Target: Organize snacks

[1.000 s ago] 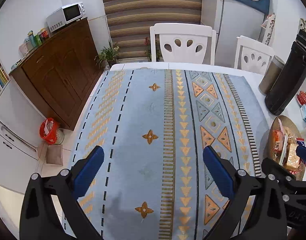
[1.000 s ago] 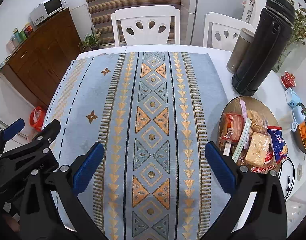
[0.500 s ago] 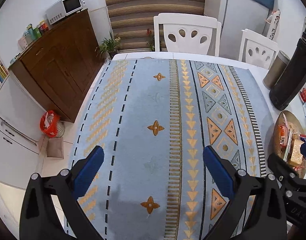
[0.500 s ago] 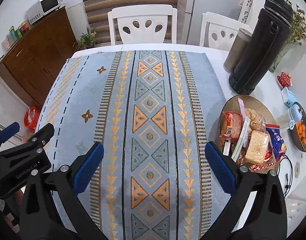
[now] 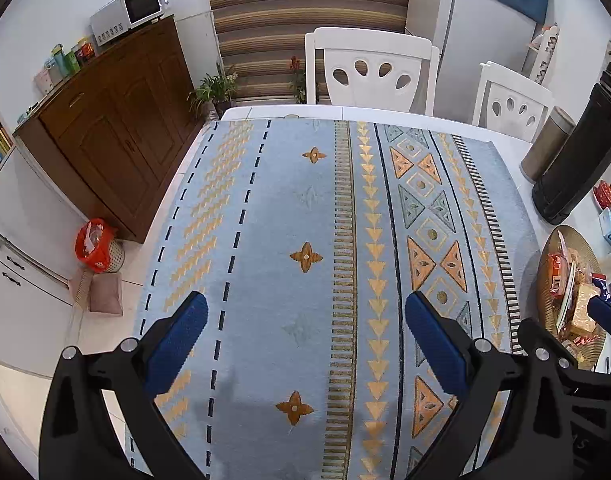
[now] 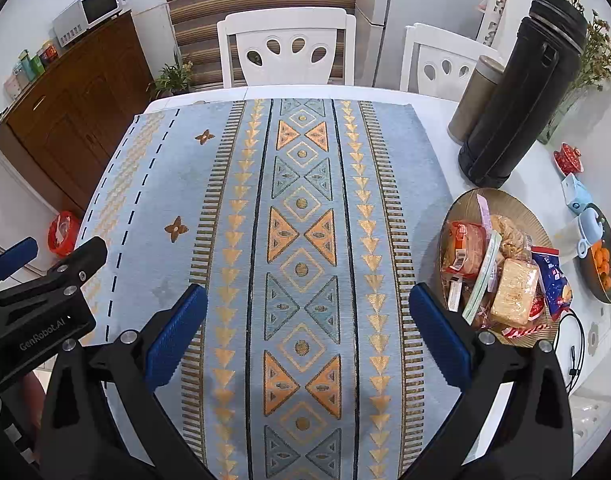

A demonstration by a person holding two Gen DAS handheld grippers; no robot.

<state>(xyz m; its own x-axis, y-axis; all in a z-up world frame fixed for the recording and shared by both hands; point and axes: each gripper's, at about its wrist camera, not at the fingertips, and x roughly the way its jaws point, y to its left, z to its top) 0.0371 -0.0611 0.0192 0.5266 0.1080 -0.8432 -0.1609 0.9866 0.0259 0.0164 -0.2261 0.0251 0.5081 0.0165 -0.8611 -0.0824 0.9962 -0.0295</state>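
Both tongs, left (image 5: 305,332) and right (image 6: 307,332), gape empty above the desk (image 6: 433,98). Left body reads "GenRobot.AI". Snacks (image 6: 505,272) fill the plate (image 6: 517,208) right of them; wrapper print seems illegible.

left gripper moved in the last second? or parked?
Yes. In the left wrist view the white chair and the tablecloth have slid right, and the snack plate sits nearer the right edge, so the open left gripper has drifted or turned left.

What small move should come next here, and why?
Probably swing the right gripper rightward toward the snack packets piled on the round tray. Both grippers are open and empty over bare tablecloth, and the left gripper is farther from the tray.
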